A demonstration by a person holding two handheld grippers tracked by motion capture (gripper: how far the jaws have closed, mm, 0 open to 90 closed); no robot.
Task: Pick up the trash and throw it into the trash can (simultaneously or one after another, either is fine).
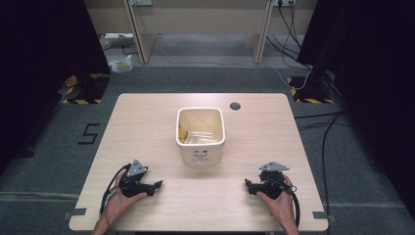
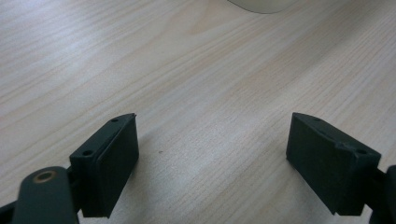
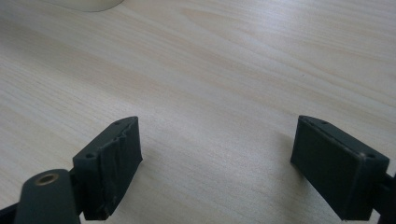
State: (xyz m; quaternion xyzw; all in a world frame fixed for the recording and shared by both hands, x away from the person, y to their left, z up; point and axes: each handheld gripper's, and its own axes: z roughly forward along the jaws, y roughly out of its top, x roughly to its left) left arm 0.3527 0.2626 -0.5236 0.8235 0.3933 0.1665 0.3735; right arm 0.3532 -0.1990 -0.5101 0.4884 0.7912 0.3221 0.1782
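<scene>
So the high view sits above the near edge of the table (image 1: 147, 112), looking forward and down, far enough back to catch the whole top plus the floor and the desk legs beyond at 12 o'clock. The left gripper view rides low on the left gripper (image 1: 157, 185) at about 7 o'clock of the table, very close to the wood, aimed toward the cream tub (image 1: 200, 134), whose base peeks in at 1 o'clock. The right gripper view does the same from the right gripper (image 1: 248, 184) at 5 o'clock, tub base at 11 o'clock. All three share the tub and the bare wood before it.
</scene>
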